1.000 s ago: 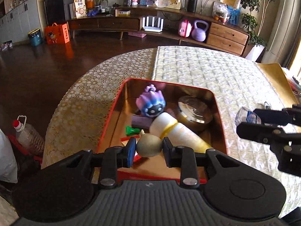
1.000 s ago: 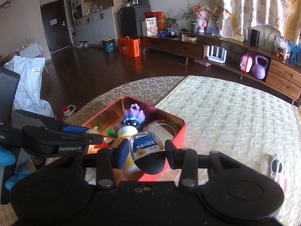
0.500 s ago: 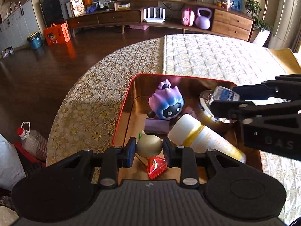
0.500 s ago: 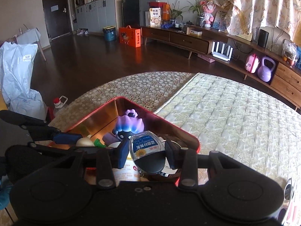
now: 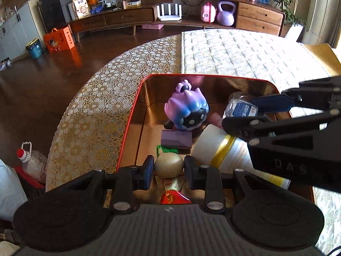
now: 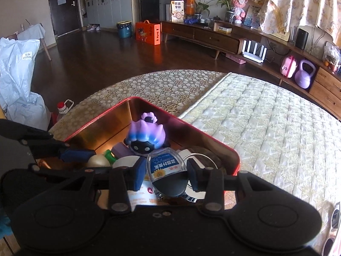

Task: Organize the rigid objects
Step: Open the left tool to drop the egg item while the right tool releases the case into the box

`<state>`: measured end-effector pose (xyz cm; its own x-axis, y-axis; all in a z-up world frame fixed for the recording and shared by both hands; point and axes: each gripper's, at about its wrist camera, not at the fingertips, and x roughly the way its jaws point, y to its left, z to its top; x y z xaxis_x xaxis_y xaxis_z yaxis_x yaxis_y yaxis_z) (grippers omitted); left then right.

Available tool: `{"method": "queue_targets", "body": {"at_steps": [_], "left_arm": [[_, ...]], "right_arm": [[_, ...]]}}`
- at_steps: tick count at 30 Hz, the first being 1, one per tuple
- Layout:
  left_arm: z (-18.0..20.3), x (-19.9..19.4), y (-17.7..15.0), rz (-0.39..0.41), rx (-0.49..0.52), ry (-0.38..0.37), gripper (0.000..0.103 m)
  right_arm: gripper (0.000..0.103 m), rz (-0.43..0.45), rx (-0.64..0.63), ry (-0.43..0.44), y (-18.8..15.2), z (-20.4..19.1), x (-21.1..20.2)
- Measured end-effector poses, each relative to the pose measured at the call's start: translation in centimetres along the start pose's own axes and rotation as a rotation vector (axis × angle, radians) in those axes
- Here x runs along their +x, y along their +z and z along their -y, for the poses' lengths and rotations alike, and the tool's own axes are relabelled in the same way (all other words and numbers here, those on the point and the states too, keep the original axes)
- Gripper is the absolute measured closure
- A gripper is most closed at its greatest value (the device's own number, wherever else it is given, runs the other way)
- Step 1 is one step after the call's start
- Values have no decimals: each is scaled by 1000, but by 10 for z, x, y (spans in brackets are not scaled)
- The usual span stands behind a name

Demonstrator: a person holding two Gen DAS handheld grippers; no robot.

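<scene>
A red tin box (image 5: 130, 125) with a golden inside stands on the table and also shows in the right wrist view (image 6: 230, 151). In it lie a purple-blue spiky toy (image 5: 187, 111), a purple block (image 5: 175, 139), a white bottle with a yellow band (image 5: 226, 155), a green piece and a red wrapper. My left gripper (image 5: 169, 168) is shut on a beige egg (image 5: 169, 165) over the box's near end. My right gripper (image 6: 163, 171) is shut on a small clear bottle with a blue label (image 6: 164, 166) and holds it over the box's right part.
The round table carries a gold lace cloth (image 5: 96, 115) on the left and a quilted cream cloth (image 5: 245, 53) on the right. A plastic jug (image 5: 32, 162) stands on the floor at the left. A low wooden cabinet (image 5: 127, 19) runs along the far wall.
Both grippers have moved further over the box with their objects still held. The right gripper has come in from the right, above the white bottle.
</scene>
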<state>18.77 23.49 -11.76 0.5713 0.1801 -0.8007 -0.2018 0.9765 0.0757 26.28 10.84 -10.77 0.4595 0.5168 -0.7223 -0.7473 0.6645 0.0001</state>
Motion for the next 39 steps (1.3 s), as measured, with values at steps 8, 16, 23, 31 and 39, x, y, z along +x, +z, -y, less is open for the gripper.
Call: {"method": "queue_targets", "body": {"at_steps": [8,16,23,31,39], "left_arm": [[5,0,-2,-23,17,5,73],[6,-3,-4,-50,-5,16,73],[8,-14,-7,-44,-9,20,71],[14,-40,-12,9,-7,26,33],[23,-70,-17,53,-3,4,33]], "right_arm": [[62,-11,29,11,-1,1,-2],[60,-26,51,31,-3,-1,-12],[55,-10,64,42,-6,-3,-30],[47,27,89,63,-12,-1,-64],[32,83,114,80,-26,0,-110]]}}
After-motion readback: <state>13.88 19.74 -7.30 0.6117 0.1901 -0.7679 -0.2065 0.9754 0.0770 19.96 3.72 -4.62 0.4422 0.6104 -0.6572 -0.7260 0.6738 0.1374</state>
